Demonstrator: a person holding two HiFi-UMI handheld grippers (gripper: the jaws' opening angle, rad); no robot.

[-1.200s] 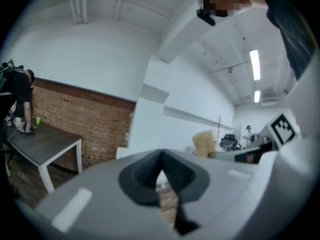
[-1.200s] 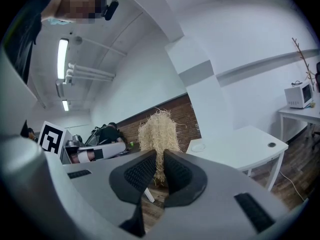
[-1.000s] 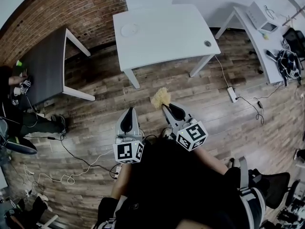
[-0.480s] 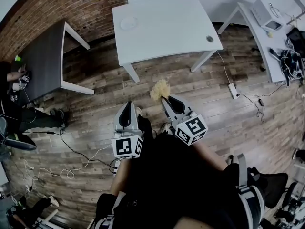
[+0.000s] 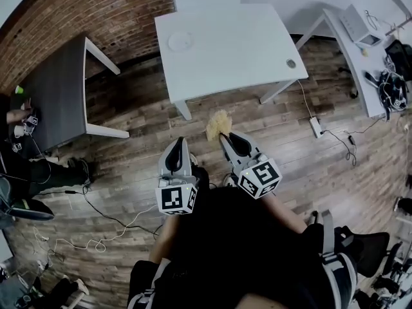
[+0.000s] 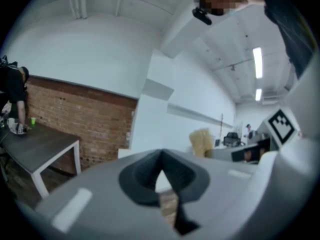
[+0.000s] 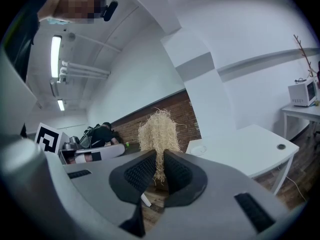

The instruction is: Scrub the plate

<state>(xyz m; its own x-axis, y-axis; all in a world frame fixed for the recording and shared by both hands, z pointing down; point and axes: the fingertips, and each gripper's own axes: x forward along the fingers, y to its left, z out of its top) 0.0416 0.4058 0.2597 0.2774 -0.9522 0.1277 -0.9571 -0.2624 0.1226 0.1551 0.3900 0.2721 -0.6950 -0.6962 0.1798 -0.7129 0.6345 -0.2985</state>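
Edged forward: left gripper [image 5: 178,141] | right gripper [image 5: 223,134] — one scrubber [image 5: 219,122] clamped | one plate [image 5: 181,41]

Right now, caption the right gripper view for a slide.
Right tongs clamp a straw-coloured fibre scrubber; a round white plate sits on the white table beyond.

Count: 3 tables: middle white table [image 5: 238,50], dark table [image 5: 55,98], side white table [image 5: 351,56]. 1 plate [image 5: 181,41]. 1 straw-coloured scrubber [image 5: 218,123]. 2 grippers: left gripper [image 5: 177,141], right gripper [image 5: 223,136]. 1 power strip [image 5: 315,127] on the floor [image 5: 148,114]. 1 microwave [image 5: 360,26].
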